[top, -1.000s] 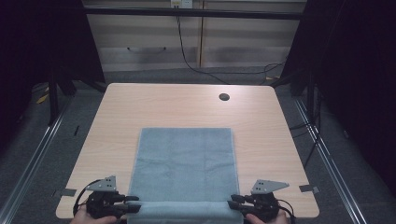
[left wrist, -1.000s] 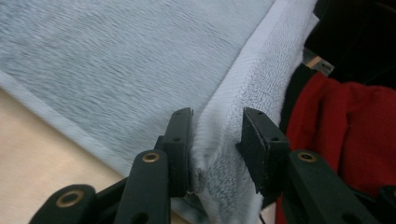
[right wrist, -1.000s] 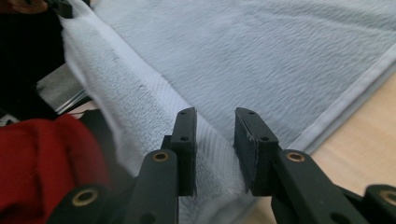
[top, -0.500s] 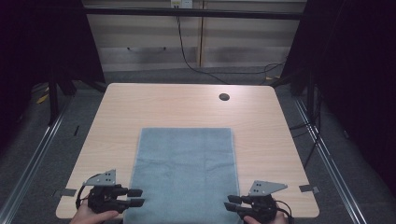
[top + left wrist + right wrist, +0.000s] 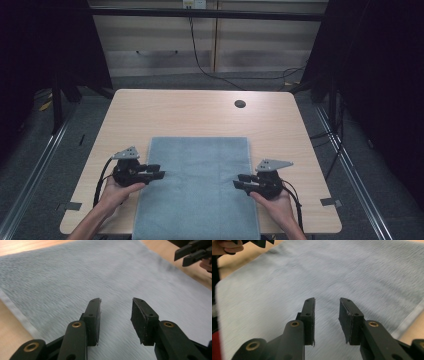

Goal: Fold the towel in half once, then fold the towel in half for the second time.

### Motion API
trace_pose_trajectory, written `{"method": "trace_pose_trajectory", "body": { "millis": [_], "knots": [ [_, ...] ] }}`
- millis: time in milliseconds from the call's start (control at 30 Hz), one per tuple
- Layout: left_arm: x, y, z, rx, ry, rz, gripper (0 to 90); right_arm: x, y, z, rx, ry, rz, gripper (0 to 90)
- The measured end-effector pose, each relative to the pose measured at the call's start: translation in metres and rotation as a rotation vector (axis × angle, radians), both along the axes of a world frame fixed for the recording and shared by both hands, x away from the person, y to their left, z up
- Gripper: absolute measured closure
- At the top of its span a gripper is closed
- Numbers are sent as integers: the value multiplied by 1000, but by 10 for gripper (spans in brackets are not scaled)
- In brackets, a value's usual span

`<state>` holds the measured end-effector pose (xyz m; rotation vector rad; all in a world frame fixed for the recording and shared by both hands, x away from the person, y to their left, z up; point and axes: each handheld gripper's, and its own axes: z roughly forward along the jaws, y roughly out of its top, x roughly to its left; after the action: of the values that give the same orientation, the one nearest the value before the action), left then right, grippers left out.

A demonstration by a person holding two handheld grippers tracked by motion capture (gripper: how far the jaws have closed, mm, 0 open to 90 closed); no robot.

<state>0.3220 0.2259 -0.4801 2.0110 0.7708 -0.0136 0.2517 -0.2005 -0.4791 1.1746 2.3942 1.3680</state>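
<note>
The wooden surface [image 5: 200, 112] carries a grey-blue towel [image 5: 197, 185] lying flat, its near edge cut off by the frame. The left claw [image 5: 159, 174] is over the towel's left edge, the right claw [image 5: 239, 181] over its right edge; both are released, holding nothing.

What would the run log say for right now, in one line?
left tongs: open, over towel's left edge | right tongs: open, over right edge | towel: flat on table, unheld
</note>
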Motion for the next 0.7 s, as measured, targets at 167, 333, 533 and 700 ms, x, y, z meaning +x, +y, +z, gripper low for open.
{"method": "trace_pose_trajectory", "body": {
  "millis": [167,333,533,700],
  "knots": [
    [28,-8,-11,52,-15,83,589,30,5,-5,-12,1,-24,634],
    [37,-14,-25,114,-22,93,573,56,17,-14,-23,2,-52,609],
    [33,-14,-28,118,-58,92,595,58,27,-27,-84,21,-53,578],
    [24,-10,-27,108,-33,70,605,48,26,-26,-90,52,-30,583]
  ]
}}
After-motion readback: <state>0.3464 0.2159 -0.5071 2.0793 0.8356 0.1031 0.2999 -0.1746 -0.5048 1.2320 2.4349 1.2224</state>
